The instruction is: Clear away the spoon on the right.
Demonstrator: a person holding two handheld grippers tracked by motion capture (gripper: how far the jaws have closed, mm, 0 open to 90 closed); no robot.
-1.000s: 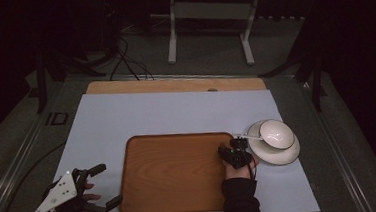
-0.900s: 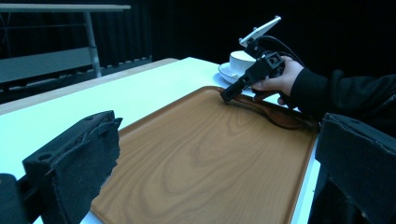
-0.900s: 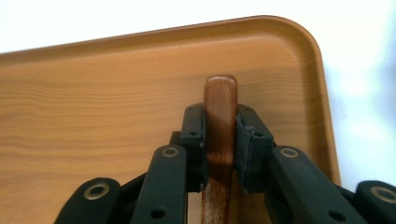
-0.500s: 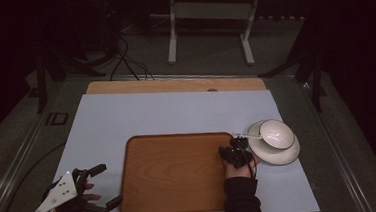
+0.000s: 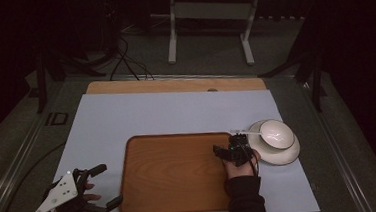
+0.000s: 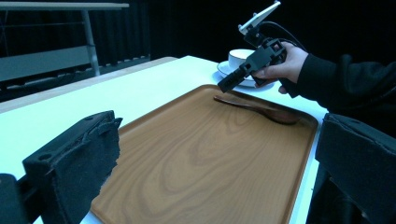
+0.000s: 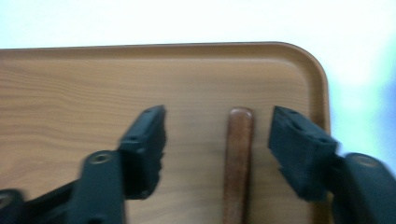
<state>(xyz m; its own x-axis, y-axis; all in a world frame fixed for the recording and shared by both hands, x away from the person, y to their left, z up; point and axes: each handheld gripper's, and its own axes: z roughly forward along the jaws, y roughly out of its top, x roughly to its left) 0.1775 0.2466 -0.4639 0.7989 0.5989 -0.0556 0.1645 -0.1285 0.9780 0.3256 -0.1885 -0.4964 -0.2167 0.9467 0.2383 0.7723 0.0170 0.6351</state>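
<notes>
Where the forearms enter at the bottom of the high view, the left gripper (image 5: 94,190) sits at lower left on the white table (image 5: 141,116), just off the left edge of the wooden tray (image 5: 173,174), jaws spread wide with nothing between them; its grey plate faces up. In the left gripper view its two black jaws frame the lower corners, tray between them. The right gripper (image 5: 231,150) is held at centre-right of the high view, over the tray's right edge, by the right hand (image 5: 240,166) in a dark sleeve. In the right gripper view its jaws stand apart, straddling the handle of a wooden spoon (image 7: 238,163) without touching it. The spoon lies flat on the tray along its right rim; in the left gripper view it shows at upper centre, bowl end toward the right of frame. Just right of the tray, a white cup (image 5: 277,133) sits on a white saucer (image 5: 288,154). Farther back, top of the high view, a metal stand (image 5: 209,14) is on the dark floor.
</notes>
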